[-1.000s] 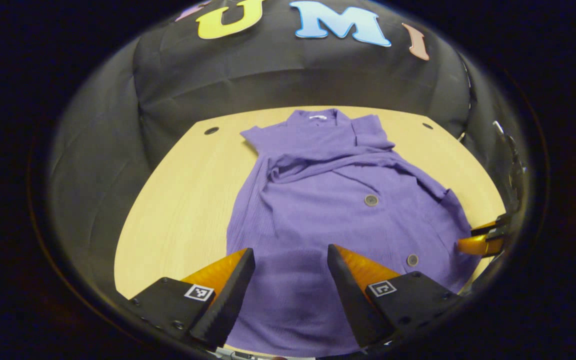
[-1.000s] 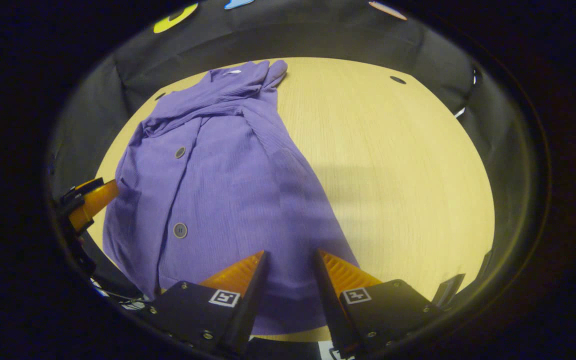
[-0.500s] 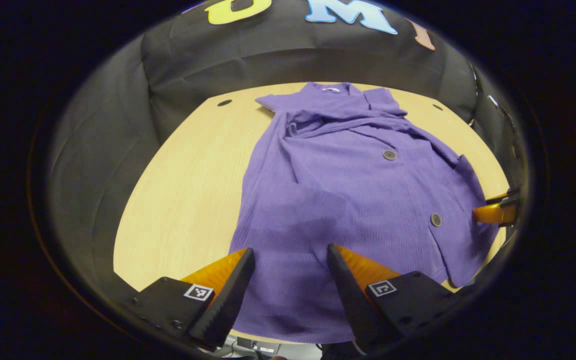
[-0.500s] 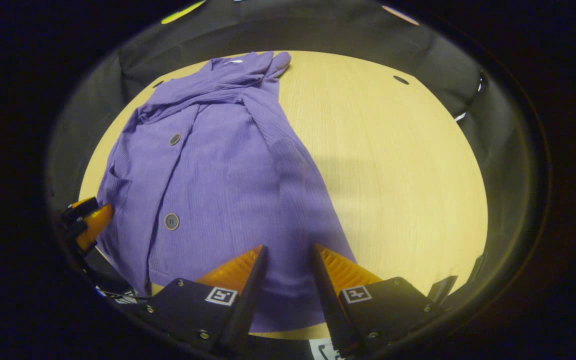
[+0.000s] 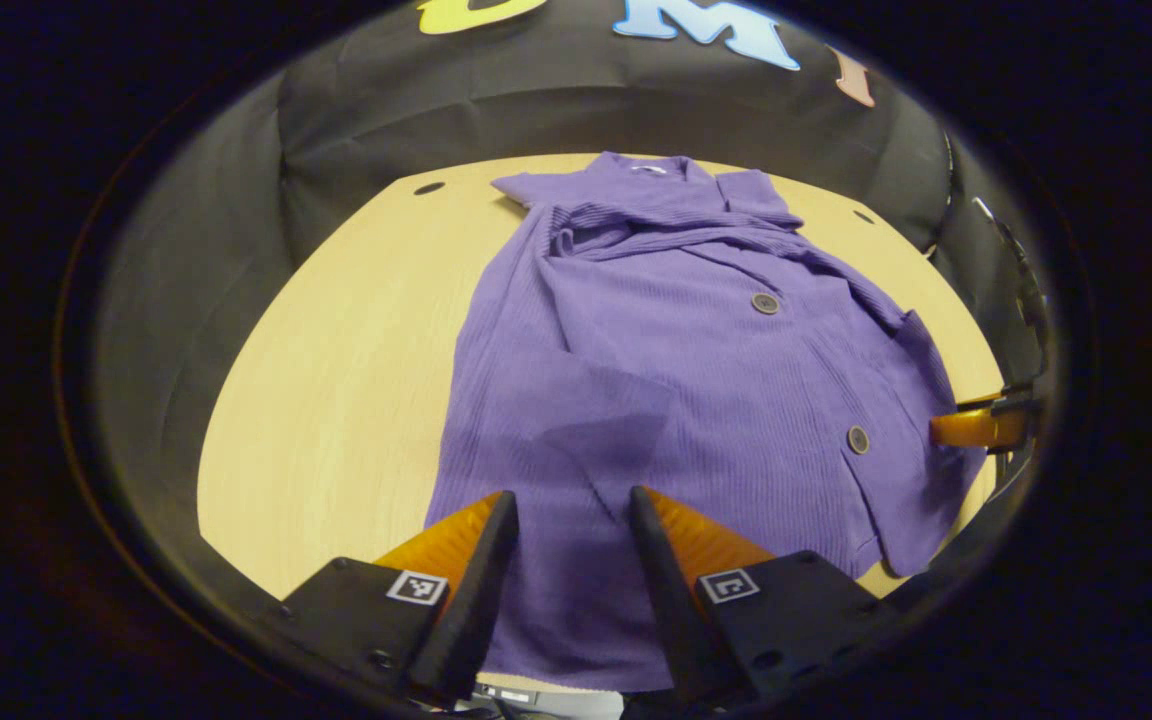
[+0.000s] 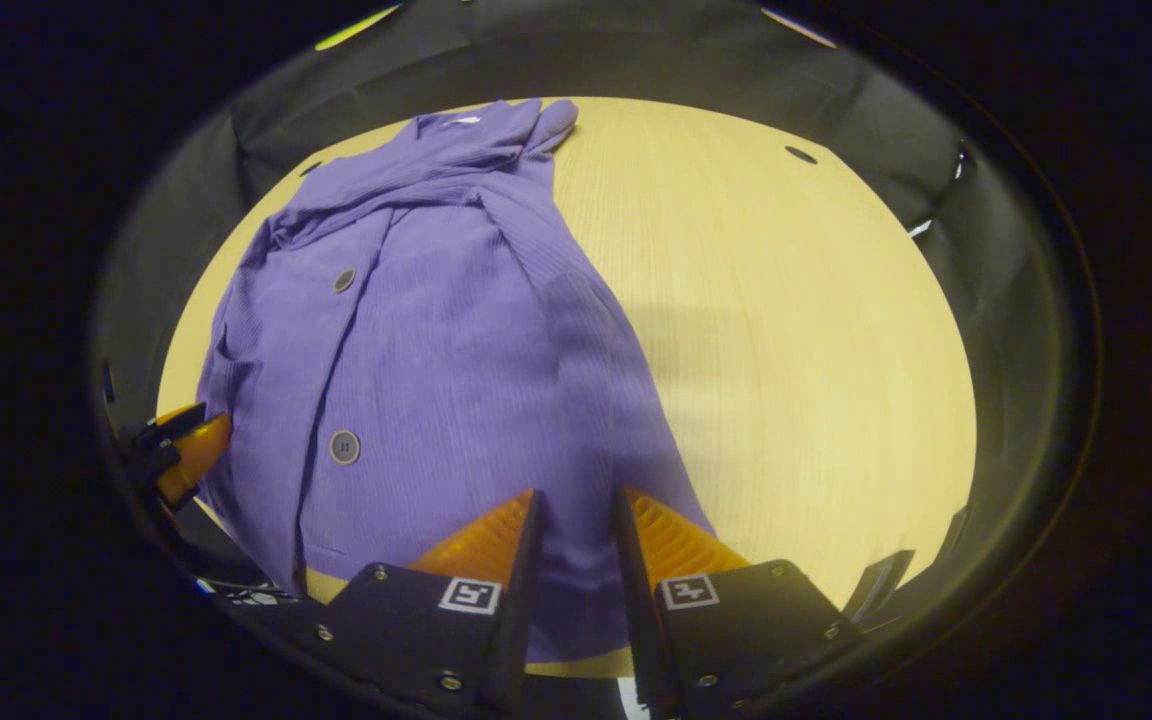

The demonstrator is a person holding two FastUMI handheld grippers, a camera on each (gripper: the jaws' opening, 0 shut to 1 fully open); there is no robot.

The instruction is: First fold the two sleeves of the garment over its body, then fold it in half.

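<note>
Hovering over the near hem now, both tools poised — the purple garment (image 5: 696, 380) lies flat on the pale counter (image 5: 336, 380), its long axis running straight away from the grippers, collar at the far edge by the booth wall, hem at the near edge.

On the left, the left gripper (image 5: 564, 515) sits low above the hem's left portion, its fingers apart with cloth showing in the gap between them; whether the tips touch the fabric I cannot tell. A sleeve lies across the chest up near the collar, so the sleeve folds look done from here.

Moving right, two dark buttons (image 5: 764, 303) run down the front. In the right gripper view the right gripper (image 6: 576, 510) hangs over the hem's right portion, close to the garment's right edge — fingers parted only narrowly, cloth visible between them, nothing clamped that I can see.

The judgement: the half fold is next, and it turns on that axis. The hem is the nearest part to both grippers, one to each side, so each would pinch its own hem portion and carry it away toward the collar. No containers on the counter.
</note>
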